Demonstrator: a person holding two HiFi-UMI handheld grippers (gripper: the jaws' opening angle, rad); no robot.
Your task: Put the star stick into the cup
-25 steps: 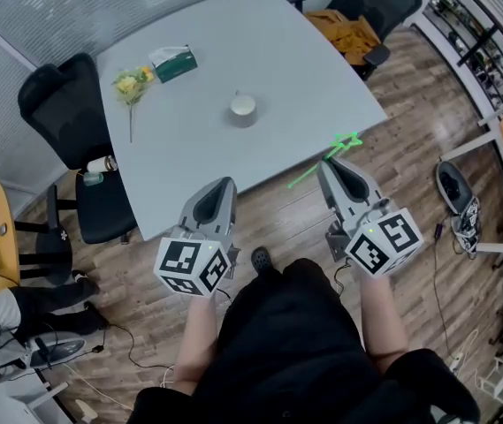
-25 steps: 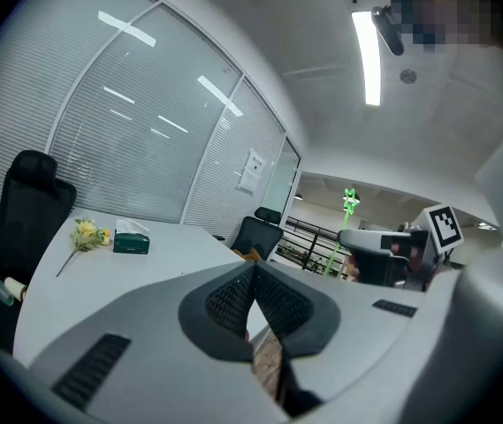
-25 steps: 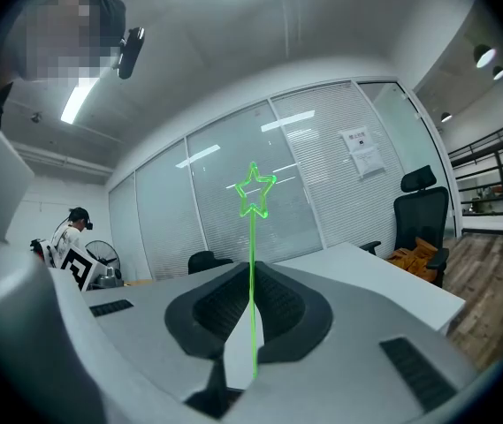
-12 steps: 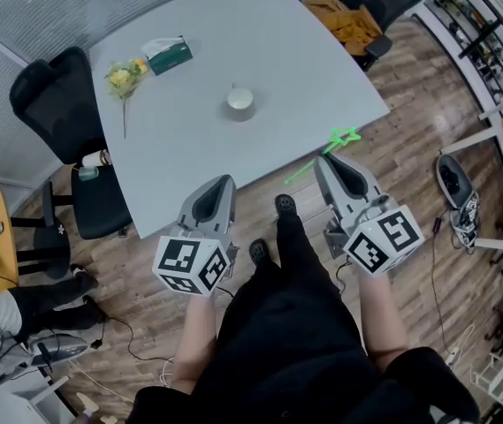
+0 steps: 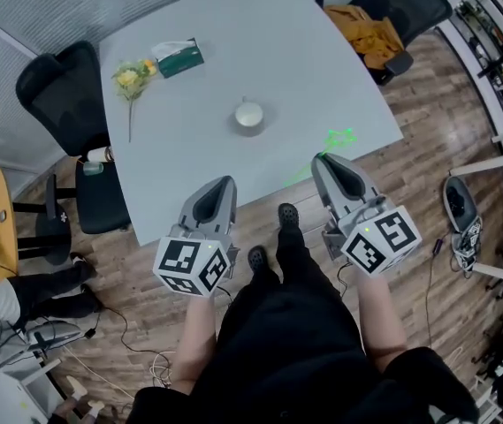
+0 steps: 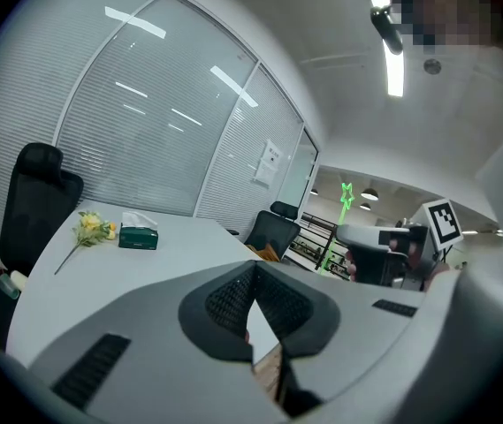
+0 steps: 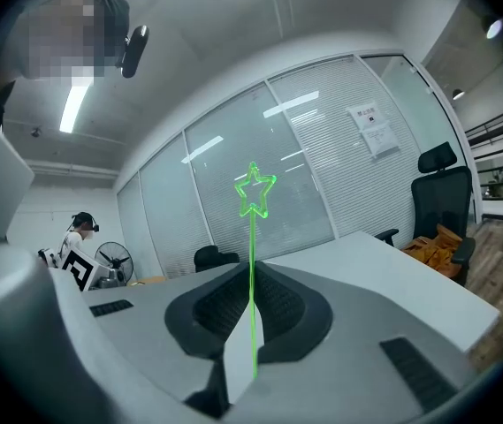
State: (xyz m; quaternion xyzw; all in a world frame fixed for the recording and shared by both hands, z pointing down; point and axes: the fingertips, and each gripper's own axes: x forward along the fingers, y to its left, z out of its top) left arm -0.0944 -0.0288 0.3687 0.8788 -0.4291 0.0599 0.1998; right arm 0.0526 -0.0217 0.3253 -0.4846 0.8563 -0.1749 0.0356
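Note:
A white cup [image 5: 249, 117] stands near the middle of the grey table [image 5: 322, 51]. My right gripper [image 5: 324, 162] hangs off the table's near edge, shut on a thin green star stick [image 5: 339, 137] whose star reaches over the table's corner, right of the cup. In the right gripper view the stick [image 7: 252, 281] rises straight from between the closed jaws to its star [image 7: 255, 190]. My left gripper [image 5: 220, 184] is shut with nothing in it, just short of the table edge. The left gripper view shows the right gripper [image 6: 357, 237] and the star [image 6: 346, 193]; the cup is hidden there.
A yellow flower [image 5: 130, 79] and a green tissue box [image 5: 179, 57] lie at the table's far left. Black chairs stand at the left [image 5: 65, 87] and far right [image 5: 384, 7], the latter with orange cloth. A person sits low left [image 5: 3, 299]. Wooden floor lies below.
The table has come closer as the person stepped forward. The star now sits over the table's corner instead of over the floor. Both grippers keep their hold and pose.

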